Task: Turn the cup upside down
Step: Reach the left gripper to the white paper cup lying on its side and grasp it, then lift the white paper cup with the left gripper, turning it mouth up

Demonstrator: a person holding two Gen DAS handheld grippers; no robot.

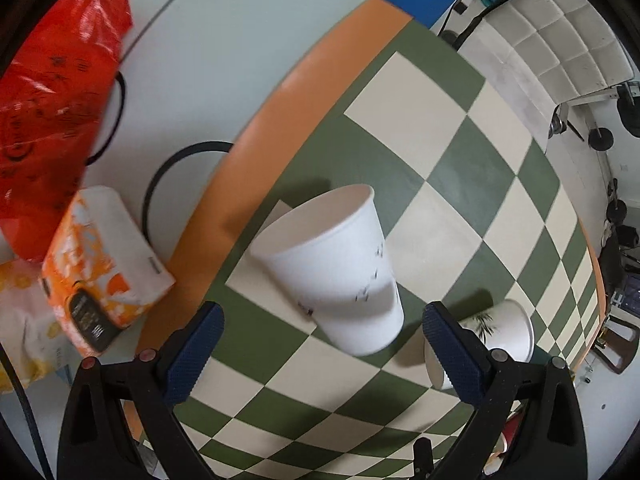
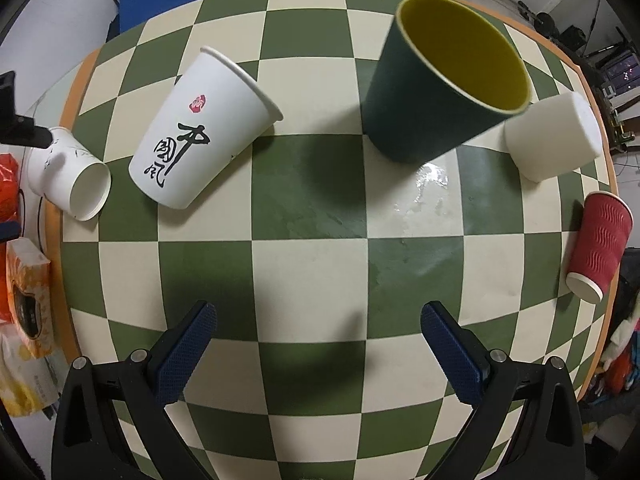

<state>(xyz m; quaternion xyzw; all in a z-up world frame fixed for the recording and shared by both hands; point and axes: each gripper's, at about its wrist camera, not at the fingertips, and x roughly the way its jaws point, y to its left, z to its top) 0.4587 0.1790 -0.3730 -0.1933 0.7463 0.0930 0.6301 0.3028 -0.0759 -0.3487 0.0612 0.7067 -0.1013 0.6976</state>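
The checkered table (image 2: 312, 264) fills both views, its green and cream squares ending in an orange border (image 1: 256, 152) that curves along the left side. Broad bare squares lie in front of the right gripper (image 2: 318, 344), whose blue-padded fingers (image 2: 188, 344) stand wide apart and hold nothing. All the cups there are well ahead of it.

Past the orange border, on a pale surface, sit a red plastic bag (image 1: 56, 92) and an orange tissue pack (image 1: 100, 268), both close to the table edge, with a black cable (image 1: 160, 184) looping between them.

In the right wrist view, a dark green cup (image 2: 436, 92) with a yellow inside stands near the far right. Left of it stands a tall white cup (image 2: 200, 132) with black brush lettering, mouth up. A plain white cup (image 2: 556, 140) touches or nearly touches the dark one on its right, near the table's edge. A red ribbed cup (image 2: 600, 244) stands at the right rim.

The left gripper (image 1: 320, 340) is also spread wide and empty. Just ahead of its fingers (image 1: 196, 352), between them but not touched, a white cup (image 1: 340, 272) stands mouth up, near the orange border. A small white cup (image 1: 500, 336) with a plant print sits just behind the right finger, partly hidden.
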